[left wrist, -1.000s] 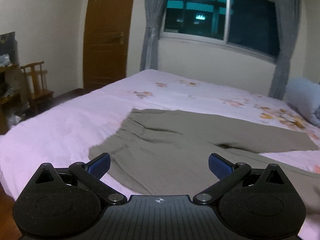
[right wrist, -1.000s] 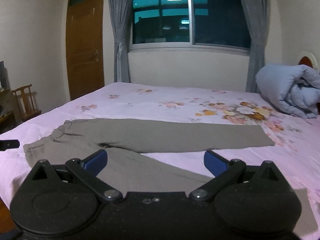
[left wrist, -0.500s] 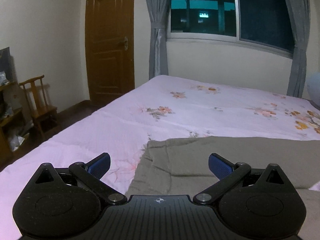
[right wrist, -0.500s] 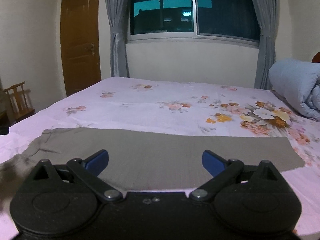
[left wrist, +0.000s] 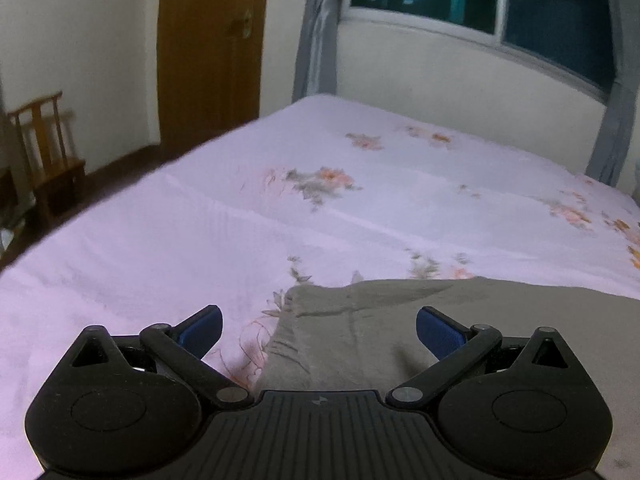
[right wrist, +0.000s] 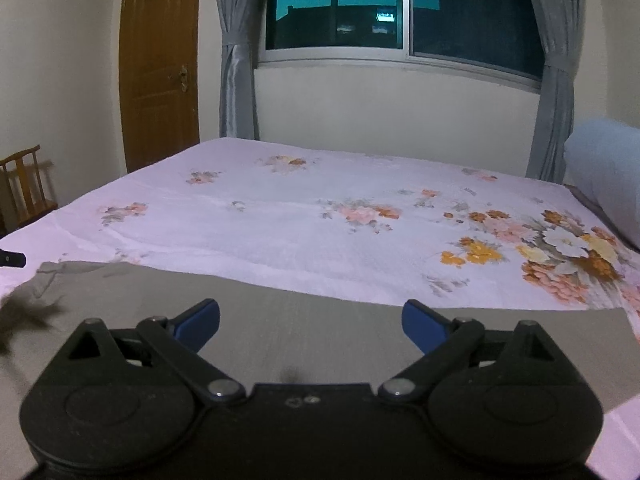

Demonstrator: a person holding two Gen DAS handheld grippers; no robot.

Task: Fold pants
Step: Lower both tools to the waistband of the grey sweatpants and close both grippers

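Grey-olive pants lie flat on the bed. In the left wrist view their waist end (left wrist: 400, 320) shows, its far left corner just ahead of my left gripper (left wrist: 318, 320). That gripper hangs open over the corner, and its blue pads (left wrist: 200, 330) hold nothing. The right wrist view shows one long leg (right wrist: 120, 292) stretched from the waist at left to the hem (right wrist: 592, 332) at right. My right gripper (right wrist: 310, 314) stands wide open low over that leg's middle, with only the flat cloth seen between its fingers.
The bed's pink floral sheet (right wrist: 360, 200) spreads beyond the pants to the wall. A rolled blue duvet (right wrist: 608, 172) lies at the right. A wooden chair (left wrist: 48, 160) and a brown door (left wrist: 208, 52) stand at the left. Curtained window (right wrist: 400, 8) behind.
Both grippers have moved forward and lower over the pants. The near leg has dropped out of both views. The left view now looks at the waist's far corner.
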